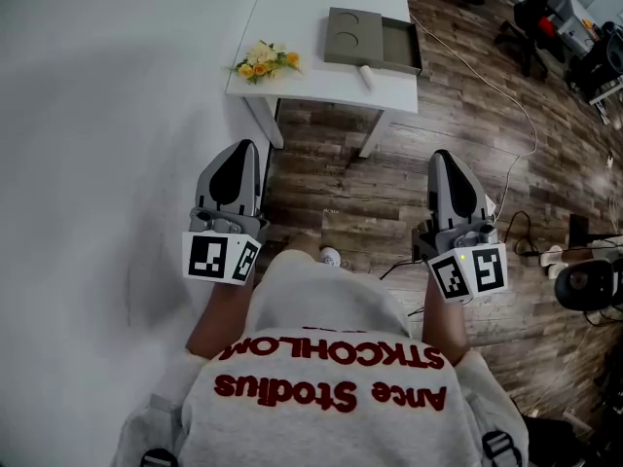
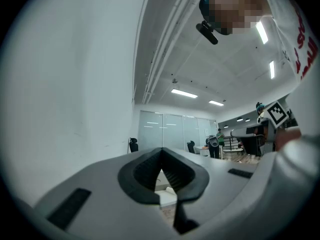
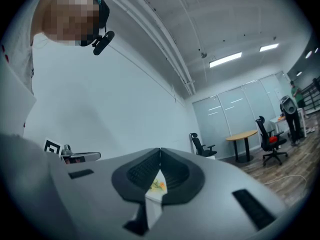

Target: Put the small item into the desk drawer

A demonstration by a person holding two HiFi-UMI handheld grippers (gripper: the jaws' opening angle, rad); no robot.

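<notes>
White item (image 1: 366,76) beside olive desk drawer (image 1: 400,45)

A plain white wall (image 1: 88,115) fills the left side. A white tabletop (image 1: 292,8) on slanted white legs (image 1: 263,123) stands against it at the far end. The floor (image 1: 389,193) is grey-brown wood plank. Black office chairs (image 1: 533,13) cluster at the far right. Farther down the room a glass partition (image 3: 235,106) closes the far end. In front of it stand a black swivel chair (image 3: 202,146) and a round wooden table (image 3: 243,136). Long light strips (image 3: 226,60) glow on the white ceiling (image 3: 225,19), near parallel rails (image 3: 160,44) that run along the wall's upper edge.
</notes>
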